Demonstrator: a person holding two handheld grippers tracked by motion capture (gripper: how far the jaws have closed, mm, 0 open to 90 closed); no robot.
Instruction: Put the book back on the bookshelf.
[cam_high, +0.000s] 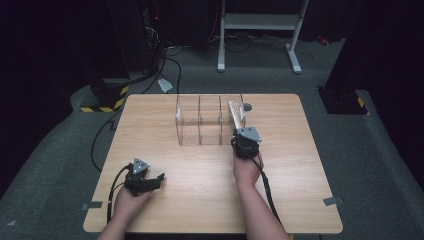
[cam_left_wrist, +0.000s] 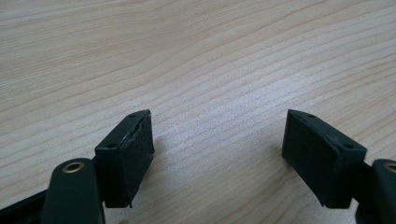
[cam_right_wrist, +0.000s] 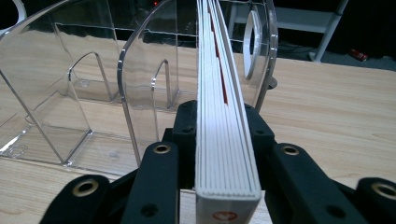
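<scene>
Dark lab — cables (cam_high: 165, 65), taped floor

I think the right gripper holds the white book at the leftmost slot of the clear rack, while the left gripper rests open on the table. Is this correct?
Not quite: the slot is wrong. The high view shows the right gripper holding the white book at the rightmost slot of the clear rack, not the leftmost. The rest holds: the left gripper rests open on the table.
</scene>
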